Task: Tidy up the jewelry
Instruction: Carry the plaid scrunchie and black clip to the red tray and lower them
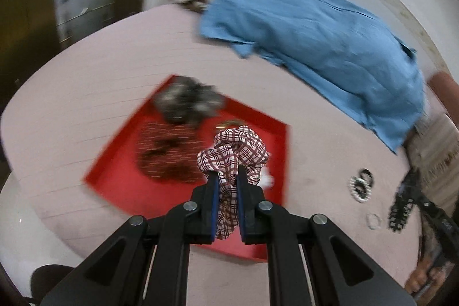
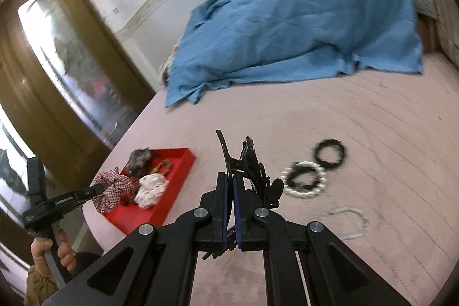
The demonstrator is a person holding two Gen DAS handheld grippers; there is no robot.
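Your left gripper [image 1: 226, 174] is clamped tight on a red-and-white plaid scrunchie [image 1: 233, 151], holding it in the air above the red tray [image 1: 114, 179] that sits on the pink bedspread [image 1: 71, 111]. In that tray lie a dark red patterned scrunchie [image 1: 169, 157], a grey scrunchie [image 1: 186, 102] and a white spotted scrunchie [image 2: 150, 187]. Your right gripper [image 2: 229, 177] has its jaws pressed together on a black claw hair clip [image 2: 252, 171], lifted clear of the bedspread. Just right of it on the cover rest a pearl bracelet [image 2: 305, 182] overlapping a black beaded bracelet [image 2: 330, 152], with a thin silvery chain [image 2: 350, 222] nearer you. A rumpled blue cloth [image 2: 301, 19] covers the far side of the bed
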